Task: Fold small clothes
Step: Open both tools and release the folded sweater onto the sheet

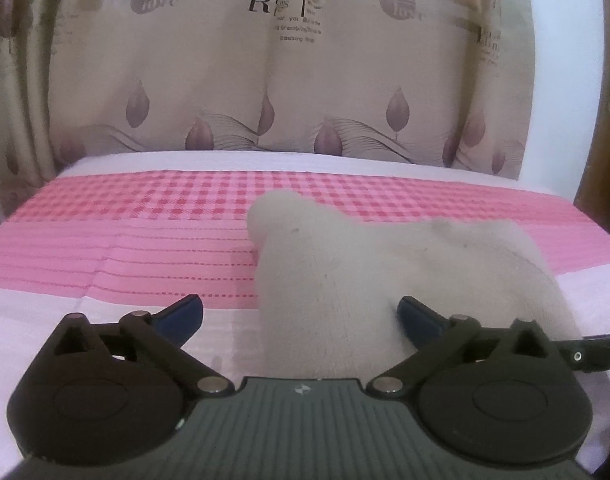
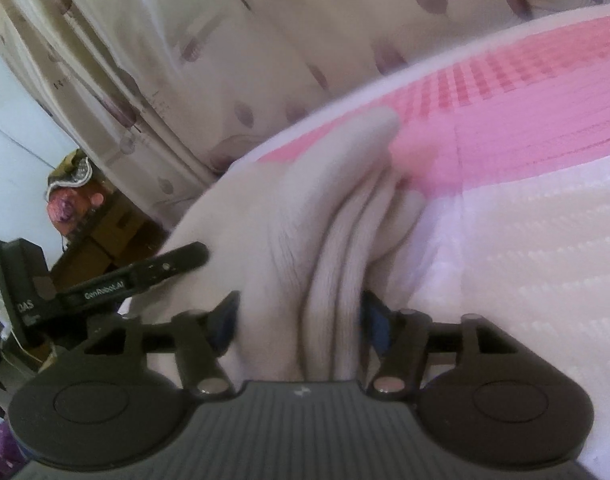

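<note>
A small cream-white knitted garment (image 1: 345,264) lies bunched on the pink and white bed cover (image 1: 145,248). My left gripper (image 1: 301,314) is open; its blue-padded fingers straddle the garment's near edge, the right finger (image 1: 419,318) against the cloth. In the right wrist view my right gripper (image 2: 301,316) is partly closed around a gathered, pleated fold of the same garment (image 2: 329,216), and the view is tilted and blurred. The left gripper's black finger (image 2: 169,266) shows at the left there, touching the cloth.
A beige curtain with leaf print (image 1: 289,80) hangs behind the bed. A dark wooden post (image 1: 609,120) stands at the right. Boxes and clutter (image 2: 85,216) sit on the floor beyond the bed's edge in the right wrist view.
</note>
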